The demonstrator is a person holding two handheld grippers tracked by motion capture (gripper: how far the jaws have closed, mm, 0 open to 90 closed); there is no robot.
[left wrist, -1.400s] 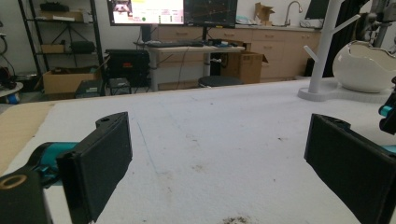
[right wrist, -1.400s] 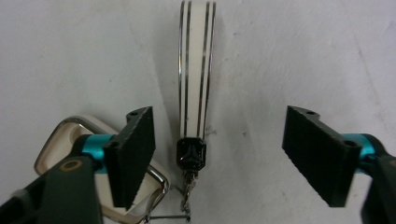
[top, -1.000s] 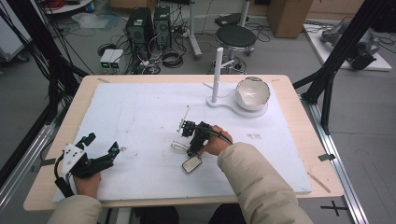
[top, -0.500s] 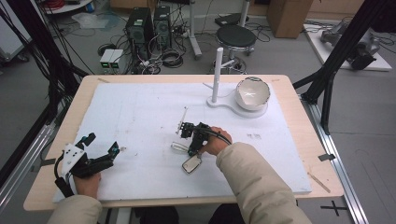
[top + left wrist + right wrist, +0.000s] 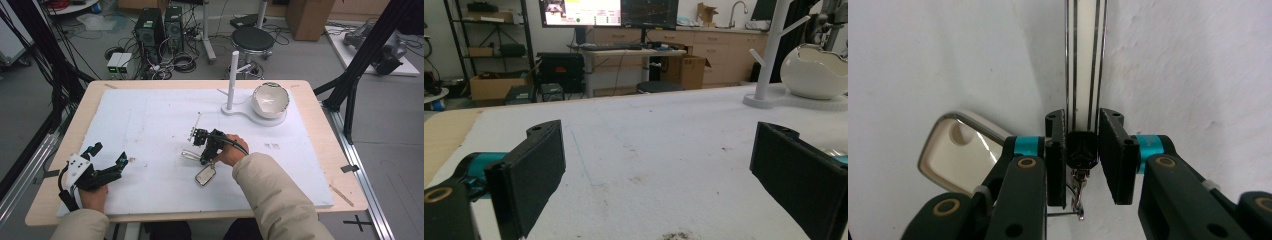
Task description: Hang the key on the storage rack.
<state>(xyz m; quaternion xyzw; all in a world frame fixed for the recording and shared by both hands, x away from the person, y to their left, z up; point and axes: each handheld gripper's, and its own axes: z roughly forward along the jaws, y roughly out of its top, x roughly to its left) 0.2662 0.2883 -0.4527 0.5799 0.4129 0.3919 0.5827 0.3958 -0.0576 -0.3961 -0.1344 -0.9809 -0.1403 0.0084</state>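
A pair of glasses [image 5: 202,174] lies on the white mat in the high view, with one temple arm stretching away toward the mat's middle. My right gripper [image 5: 206,148] is over them and shut on that arm. In the right gripper view its jaws clamp the cream, dark-edged temple arm [image 5: 1082,65] at the hinge, and one lens [image 5: 955,152] lies to the left. My left gripper [image 5: 119,161] rests near the mat's front left corner, open. In the left gripper view its jaws stand wide apart, with bare mat [image 5: 659,165] between them.
A white bowl [image 5: 270,100] sits on a white base with an upright post [image 5: 231,80] at the back right. The left gripper view shows the bowl [image 5: 814,70] and post [image 5: 774,45] far right. A stool and computer towers stand beyond the table.
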